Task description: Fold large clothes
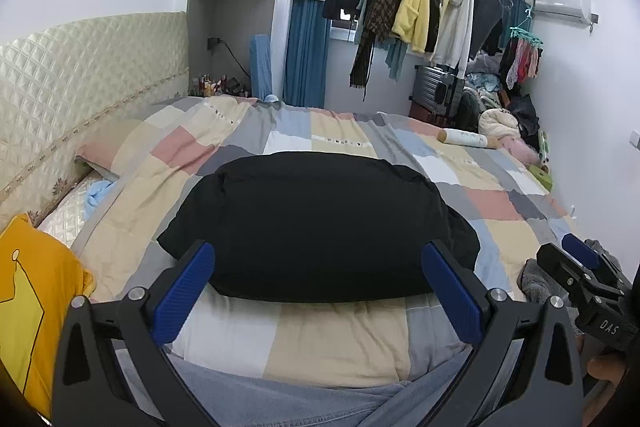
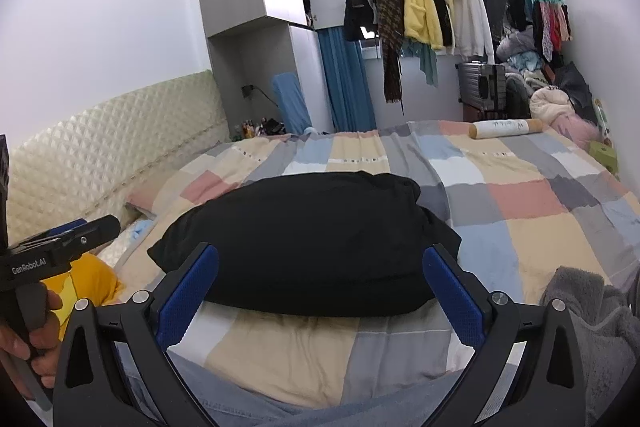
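Note:
A black garment (image 1: pixel 316 223) lies folded into a thick rectangle on the patchwork quilt (image 1: pixel 336 331) of the bed; it also shows in the right wrist view (image 2: pixel 308 243). My left gripper (image 1: pixel 318 259) is open and empty, its blue pads (image 1: pixel 184 291) just short of the garment's near edge. My right gripper (image 2: pixel 320 263) is open and empty in the same stance, over the quilt (image 2: pixel 532 239). Each gripper shows at the edge of the other's view: the right one (image 1: pixel 580 259) and the left one (image 2: pixel 76 231).
A yellow garment (image 1: pixel 36 303) lies at the left, a grey fleece (image 2: pixel 592 311) at the right. A white roll (image 1: pixel 466 138) lies at the far edge. The padded headboard (image 1: pixel 80 87) runs along the left. Hanging clothes (image 1: pixel 416 7) and a suitcase (image 1: pixel 436 87) stand beyond.

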`<action>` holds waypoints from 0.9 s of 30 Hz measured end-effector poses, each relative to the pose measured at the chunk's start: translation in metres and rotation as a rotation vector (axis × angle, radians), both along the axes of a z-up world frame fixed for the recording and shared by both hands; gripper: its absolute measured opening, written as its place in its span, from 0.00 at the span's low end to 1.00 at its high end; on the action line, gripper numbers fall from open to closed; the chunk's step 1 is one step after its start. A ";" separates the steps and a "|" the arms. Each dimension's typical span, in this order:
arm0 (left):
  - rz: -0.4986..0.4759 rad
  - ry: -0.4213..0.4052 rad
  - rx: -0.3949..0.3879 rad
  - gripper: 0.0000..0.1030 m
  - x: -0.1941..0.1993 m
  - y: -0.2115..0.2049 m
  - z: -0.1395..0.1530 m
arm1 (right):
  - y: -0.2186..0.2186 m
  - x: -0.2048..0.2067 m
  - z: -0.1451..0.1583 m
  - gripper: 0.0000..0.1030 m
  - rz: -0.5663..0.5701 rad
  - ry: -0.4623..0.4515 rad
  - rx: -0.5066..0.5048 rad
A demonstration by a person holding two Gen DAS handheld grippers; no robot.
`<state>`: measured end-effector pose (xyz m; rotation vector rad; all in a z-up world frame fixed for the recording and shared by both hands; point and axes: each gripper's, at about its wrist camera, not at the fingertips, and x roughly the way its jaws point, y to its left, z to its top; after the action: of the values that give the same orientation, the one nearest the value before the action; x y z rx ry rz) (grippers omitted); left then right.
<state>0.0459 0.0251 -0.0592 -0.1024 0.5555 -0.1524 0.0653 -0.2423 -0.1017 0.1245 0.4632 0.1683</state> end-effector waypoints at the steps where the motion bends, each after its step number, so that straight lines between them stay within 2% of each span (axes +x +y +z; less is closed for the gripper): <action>1: -0.001 0.006 0.000 1.00 0.000 -0.001 -0.001 | 0.000 0.000 -0.001 1.00 -0.001 0.003 -0.002; 27: 0.015 0.025 0.009 1.00 -0.003 -0.002 -0.005 | 0.005 -0.003 0.004 1.00 0.011 -0.005 -0.016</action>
<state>0.0428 0.0226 -0.0642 -0.1000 0.5806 -0.1343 0.0625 -0.2373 -0.0974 0.1063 0.4598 0.1755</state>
